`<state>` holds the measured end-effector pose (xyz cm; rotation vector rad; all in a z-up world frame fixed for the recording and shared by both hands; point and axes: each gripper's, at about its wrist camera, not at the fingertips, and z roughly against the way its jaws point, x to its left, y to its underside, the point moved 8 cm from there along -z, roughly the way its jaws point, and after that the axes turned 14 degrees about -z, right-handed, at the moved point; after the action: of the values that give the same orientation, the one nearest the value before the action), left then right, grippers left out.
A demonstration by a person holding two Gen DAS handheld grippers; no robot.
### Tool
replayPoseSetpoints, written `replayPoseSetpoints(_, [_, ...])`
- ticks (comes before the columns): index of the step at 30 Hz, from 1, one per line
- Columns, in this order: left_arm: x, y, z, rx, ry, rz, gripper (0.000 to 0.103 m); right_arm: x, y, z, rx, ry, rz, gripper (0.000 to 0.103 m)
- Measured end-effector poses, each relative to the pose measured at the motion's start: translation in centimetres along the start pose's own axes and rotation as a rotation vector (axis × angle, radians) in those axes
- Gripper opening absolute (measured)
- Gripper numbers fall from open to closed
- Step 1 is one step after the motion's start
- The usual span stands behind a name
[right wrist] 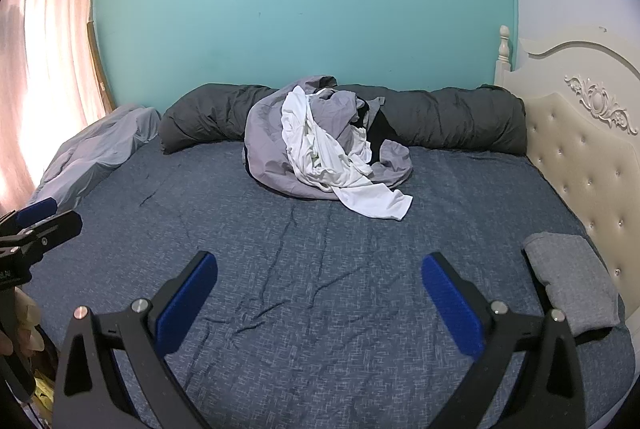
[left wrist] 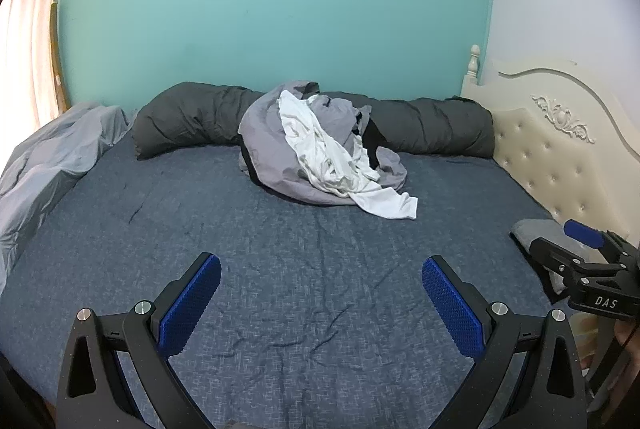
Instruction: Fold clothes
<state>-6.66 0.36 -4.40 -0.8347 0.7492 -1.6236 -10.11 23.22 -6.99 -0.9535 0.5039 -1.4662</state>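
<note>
Jaws of left gripper (left wrist: 321, 279) stand at full spread, nothing between the blue pads, hovering over bare bed sheet (left wrist: 280, 229). Right gripper (right wrist: 320, 277) likewise wide and empty. I see each gripper only partly in the other's view, cut off at frame edge. Clothes pile (left wrist: 324, 145) sits upper centre, well apart from both; black garment mostly buried. Folded grey item (right wrist: 572, 289) lies just right of right gripper.
</note>
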Motion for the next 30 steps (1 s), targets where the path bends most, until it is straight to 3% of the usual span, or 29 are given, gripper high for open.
replayPoseSetpoints(30, [0.1,-0.7,0.0,-0.002,0.016,-0.016,0.103,-0.6,-0.6,0.2,-0.001,0.011,-0.002,0.103])
